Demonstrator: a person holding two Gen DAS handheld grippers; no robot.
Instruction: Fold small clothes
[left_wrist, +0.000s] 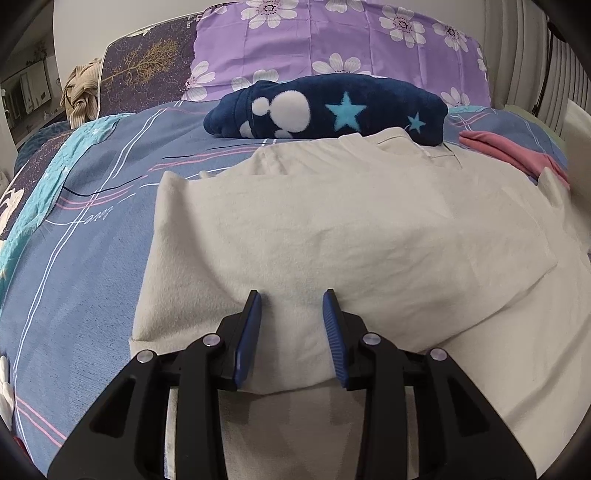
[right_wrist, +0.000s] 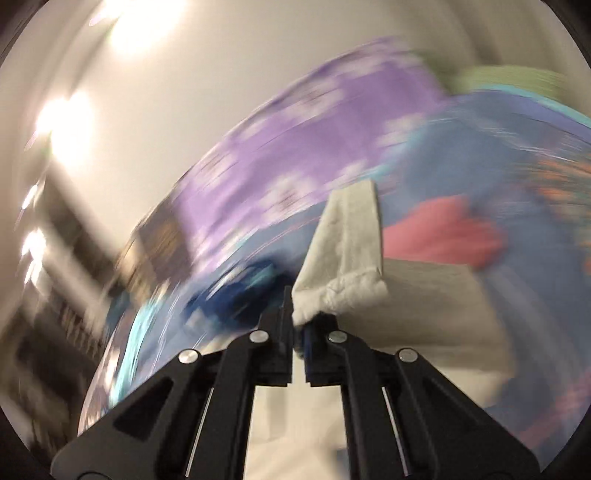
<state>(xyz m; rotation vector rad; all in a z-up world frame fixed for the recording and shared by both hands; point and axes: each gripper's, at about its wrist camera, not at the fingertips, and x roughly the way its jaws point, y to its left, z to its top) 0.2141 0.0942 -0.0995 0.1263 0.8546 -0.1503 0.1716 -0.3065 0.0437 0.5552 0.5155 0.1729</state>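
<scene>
Right now the cream-white soft cotton garment (left_wrist: 332, 229) lies spread on the blue striped bedsheet (left_wrist: 92, 240), just in front of the folded navy fleece with white dots and turquoise stars (left_wrist: 325, 110). The left gripper (left_wrist: 291, 299) rests on the garment's near fold with its blue pads apart, fabric lying between them but not pinched; it seems to serve as an anchor. The right gripper (right_wrist: 297, 314) is clamped tight on a bunched corner of the same garment (right_wrist: 343, 251), lifted clear of the sheet. That view is heavily smeared, so I can only guess it is a sleeve or a hem corner.

To do this fold well, the lifted corner should travel across the garment toward the side away from the pink cloth (left_wrist: 517, 155), low and level, so the crease forms straight. The left gripper ought to keep pressing the near fold flat, and the corner should be released only once its edges line up.
</scene>
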